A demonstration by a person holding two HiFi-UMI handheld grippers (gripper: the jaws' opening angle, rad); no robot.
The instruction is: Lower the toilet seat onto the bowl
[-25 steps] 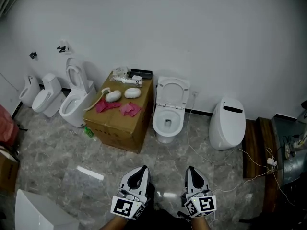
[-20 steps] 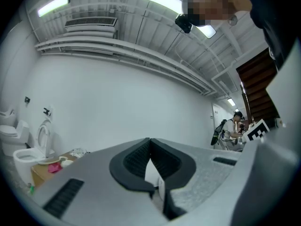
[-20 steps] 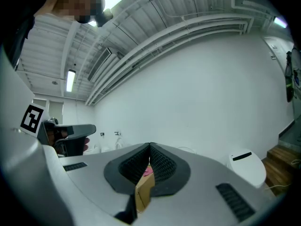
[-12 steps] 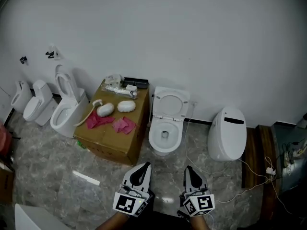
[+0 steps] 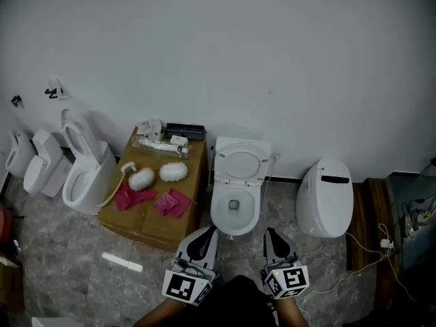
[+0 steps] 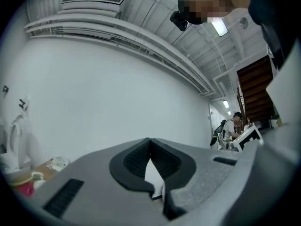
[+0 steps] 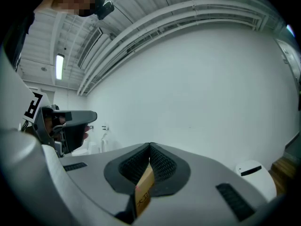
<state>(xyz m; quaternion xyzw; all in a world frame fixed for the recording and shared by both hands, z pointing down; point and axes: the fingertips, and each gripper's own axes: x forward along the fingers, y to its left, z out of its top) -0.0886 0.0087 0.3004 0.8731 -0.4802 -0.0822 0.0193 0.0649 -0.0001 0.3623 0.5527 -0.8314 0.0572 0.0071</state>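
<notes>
A white toilet stands against the wall in the middle of the head view. Its seat is raised and leans back against the tank, and the bowl below it lies uncovered. My left gripper is low in the view, just in front of the bowl's left side, jaws shut and empty. To the bowl's front right, my right gripper is shut and empty too. In the left gripper view the left gripper points at the bare white wall. In the right gripper view the right gripper shows its tips together.
A cardboard box with pink cloths and white items stands left of the toilet. Further left stand more toilets. An egg-shaped closed toilet is at the right, with cables on the floor and wooden boards beyond.
The head view has come closer to the middle toilet. Both grippers now sit just in front of its bowl. Their jaws have stayed shut.
</notes>
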